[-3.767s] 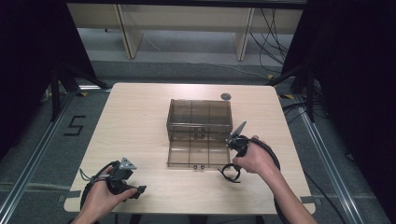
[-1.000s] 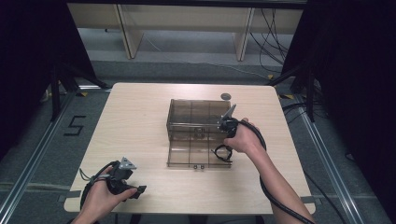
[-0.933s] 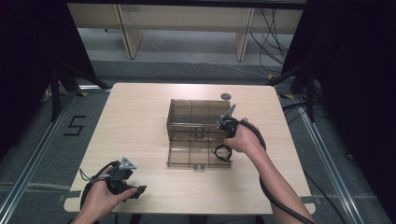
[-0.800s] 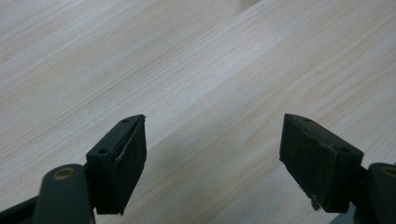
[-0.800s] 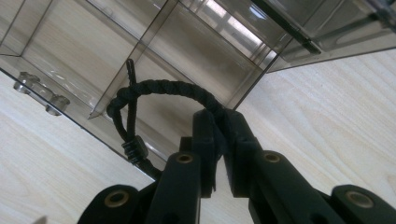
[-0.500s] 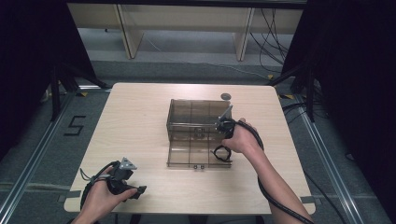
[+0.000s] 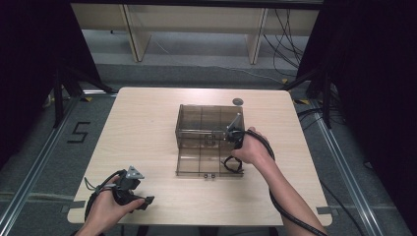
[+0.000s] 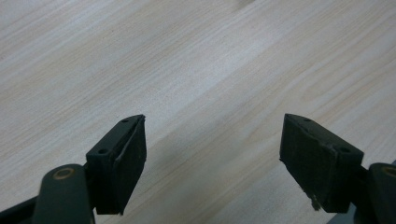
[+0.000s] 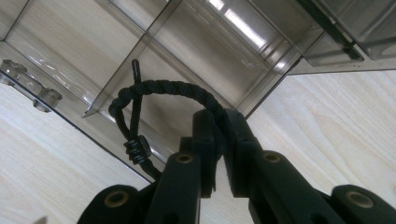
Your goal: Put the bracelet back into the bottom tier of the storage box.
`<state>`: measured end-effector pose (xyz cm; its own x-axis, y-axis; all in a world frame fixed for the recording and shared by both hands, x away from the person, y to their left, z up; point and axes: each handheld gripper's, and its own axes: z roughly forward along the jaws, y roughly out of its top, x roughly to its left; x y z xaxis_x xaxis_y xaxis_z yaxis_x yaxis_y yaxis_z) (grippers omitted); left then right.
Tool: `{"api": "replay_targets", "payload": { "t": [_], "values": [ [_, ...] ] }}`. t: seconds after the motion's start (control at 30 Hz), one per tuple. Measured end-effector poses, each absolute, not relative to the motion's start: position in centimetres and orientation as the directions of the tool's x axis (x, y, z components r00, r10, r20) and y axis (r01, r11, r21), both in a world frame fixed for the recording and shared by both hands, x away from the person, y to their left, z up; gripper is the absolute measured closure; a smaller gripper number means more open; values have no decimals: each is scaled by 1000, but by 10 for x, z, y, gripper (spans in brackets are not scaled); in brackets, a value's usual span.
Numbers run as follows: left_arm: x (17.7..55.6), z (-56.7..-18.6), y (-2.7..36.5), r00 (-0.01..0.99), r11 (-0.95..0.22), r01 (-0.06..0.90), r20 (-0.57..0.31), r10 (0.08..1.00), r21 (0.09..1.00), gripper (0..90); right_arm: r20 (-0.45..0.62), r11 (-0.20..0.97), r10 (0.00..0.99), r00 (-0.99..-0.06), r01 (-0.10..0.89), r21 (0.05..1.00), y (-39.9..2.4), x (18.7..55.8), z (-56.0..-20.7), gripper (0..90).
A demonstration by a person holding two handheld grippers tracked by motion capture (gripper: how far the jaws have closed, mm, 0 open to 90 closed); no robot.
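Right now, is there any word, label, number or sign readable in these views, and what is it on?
"5": dark tape mark on the grey floor left of the table.
No readable text on the clear compartment box, the black braided cord or either gripper.
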<state>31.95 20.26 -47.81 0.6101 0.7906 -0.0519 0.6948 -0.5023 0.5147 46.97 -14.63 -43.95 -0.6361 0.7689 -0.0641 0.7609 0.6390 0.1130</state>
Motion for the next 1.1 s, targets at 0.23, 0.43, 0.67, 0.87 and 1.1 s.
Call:
{"api": "replay_targets", "payload": {
  "t": [0.23,0.43,0.67,0.87,1.1],
  "values": [
    [319,-478,202,610,-501,694,-52,791,517,229,-66,645,764,-642,757,108,-144,468,-442,845],
    [319,-478,202,610,-502,694,-52,791,516,228,-70,654,757,-650,750,101,-141,468,-442,844],
    [319,-478,202,606,-501,697,-47,794,513,228,-67,631,776,-627,770,96,-138,466,-443,844],
    [319,-479,202,604,-497,695,-46,796,519,228,-72,656,755,-652,748,101,-139,467,-446,844],
    [319,-479,202,605,-498,695,-47,795,519,228,-74,650,760,-645,755,89,-136,467,-449,844]
  ]
}}
